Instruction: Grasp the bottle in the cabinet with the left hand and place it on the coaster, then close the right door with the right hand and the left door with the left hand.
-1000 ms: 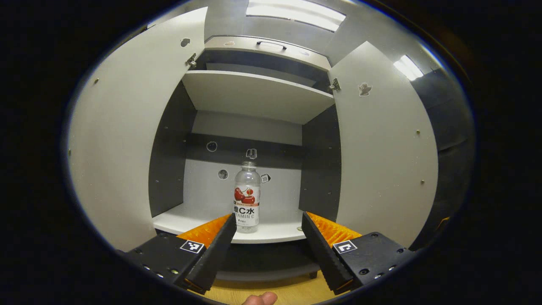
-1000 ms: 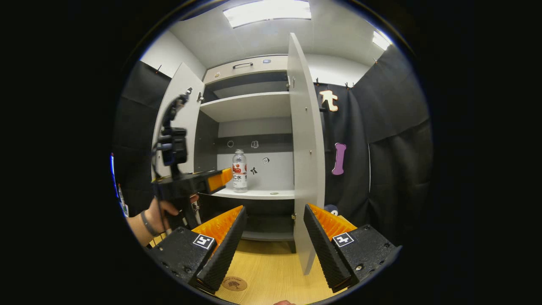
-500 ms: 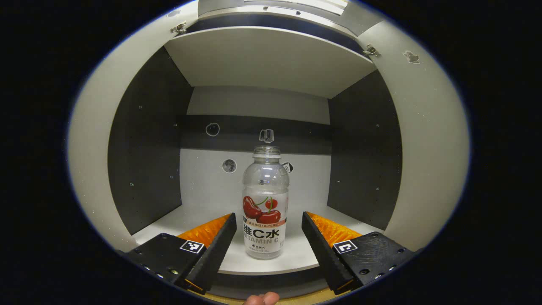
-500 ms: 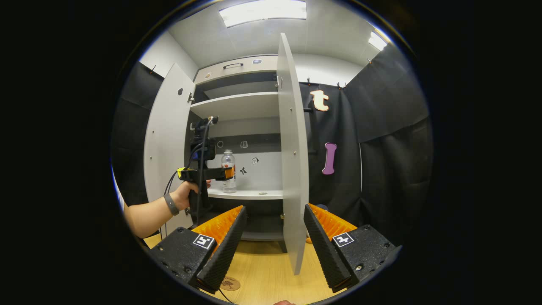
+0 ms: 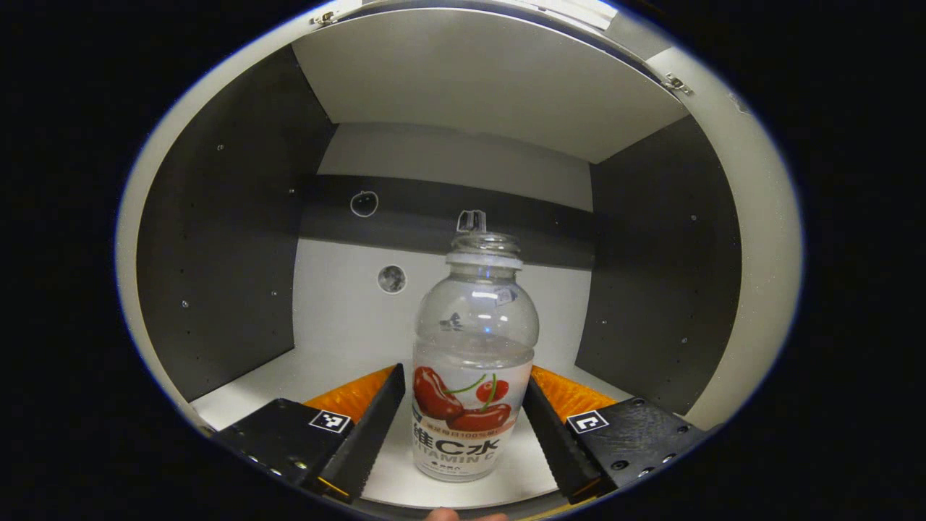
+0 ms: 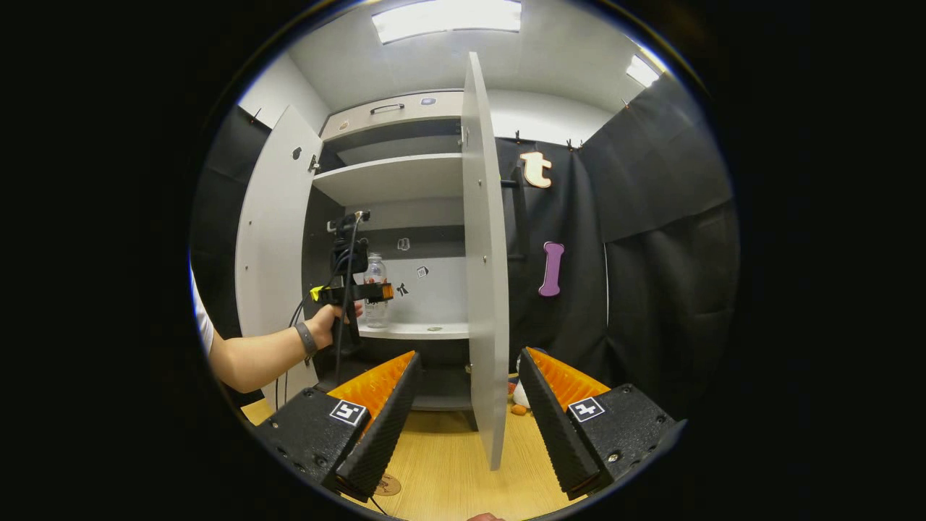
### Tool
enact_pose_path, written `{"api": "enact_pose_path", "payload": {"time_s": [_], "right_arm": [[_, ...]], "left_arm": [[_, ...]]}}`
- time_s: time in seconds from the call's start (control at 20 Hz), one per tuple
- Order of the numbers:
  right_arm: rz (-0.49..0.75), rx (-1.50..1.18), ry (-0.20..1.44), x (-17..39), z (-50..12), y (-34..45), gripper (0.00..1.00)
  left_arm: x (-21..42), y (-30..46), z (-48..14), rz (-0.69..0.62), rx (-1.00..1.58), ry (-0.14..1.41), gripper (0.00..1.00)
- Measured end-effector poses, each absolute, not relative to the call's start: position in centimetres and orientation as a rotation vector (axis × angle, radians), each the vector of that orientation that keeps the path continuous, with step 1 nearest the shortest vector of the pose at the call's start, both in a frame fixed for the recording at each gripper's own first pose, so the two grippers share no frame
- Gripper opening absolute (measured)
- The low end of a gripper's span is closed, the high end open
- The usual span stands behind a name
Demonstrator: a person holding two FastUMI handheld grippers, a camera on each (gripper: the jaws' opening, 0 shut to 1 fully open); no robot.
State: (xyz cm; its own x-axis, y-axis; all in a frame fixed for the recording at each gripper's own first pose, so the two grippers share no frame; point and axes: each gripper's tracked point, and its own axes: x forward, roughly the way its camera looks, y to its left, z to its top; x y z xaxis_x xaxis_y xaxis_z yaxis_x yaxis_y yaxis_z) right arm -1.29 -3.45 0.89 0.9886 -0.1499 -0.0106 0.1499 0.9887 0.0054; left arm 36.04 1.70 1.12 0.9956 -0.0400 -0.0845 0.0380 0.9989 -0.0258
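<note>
- In the left gripper view, the left gripper [image 5: 463,427] sits at the bottom centre, its jaws spread wide with the bottle [image 5: 470,362] standing upright between them; a gap shows on the left side, and whether the right finger touches the bottle cannot be told
- The bottle stands on the white shelf [image 5: 318,369] of the cabinet [image 5: 217,239], which has dark side walls and a pale back panel with a dark band across the middle
- In the right gripper view, the right gripper [image 6: 466,420] sits at the bottom centre, jaws wide apart and holding nothing
- The right door [image 6: 483,275] stands open, edge-on down the middle of that frame; the left door [image 6: 271,239] is swung open at centre left
- A hand [image 6: 334,318] at centre left holds the left gripper into the cabinet at the bottle
- The coaster [image 6: 388,485] lies on the wooden floor [image 6: 448,470] at the bottom, partly behind the right gripper's left finger
- Ceiling lights [image 6: 445,16] glow along the top, and black cloth [image 6: 651,239] covers the right side
</note>
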Motion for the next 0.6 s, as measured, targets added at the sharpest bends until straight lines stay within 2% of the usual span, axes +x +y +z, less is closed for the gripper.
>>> {"api": "enact_pose_path", "payload": {"time_s": [0.1, 0.15, 0.6], "right_arm": [[-0.146, 0.007, 0.011, -1.2, 0.9, -3.5, 0.83], [-0.143, 0.007, 0.009, -1.1, 1.0, -3.4, 0.83], [-0.072, 0.004, -0.008, -0.4, 1.6, -1.8, 0.83]], "left_arm": [[35.6, 2.0, 0.9, -0.038, 0.002, 0.106, 0.78], [35.4, 1.9, 1.0, -0.045, 0.003, 0.107, 0.76], [26.5, 0.1, 3.4, -0.116, 0.008, 0.051, 0.76]]}}
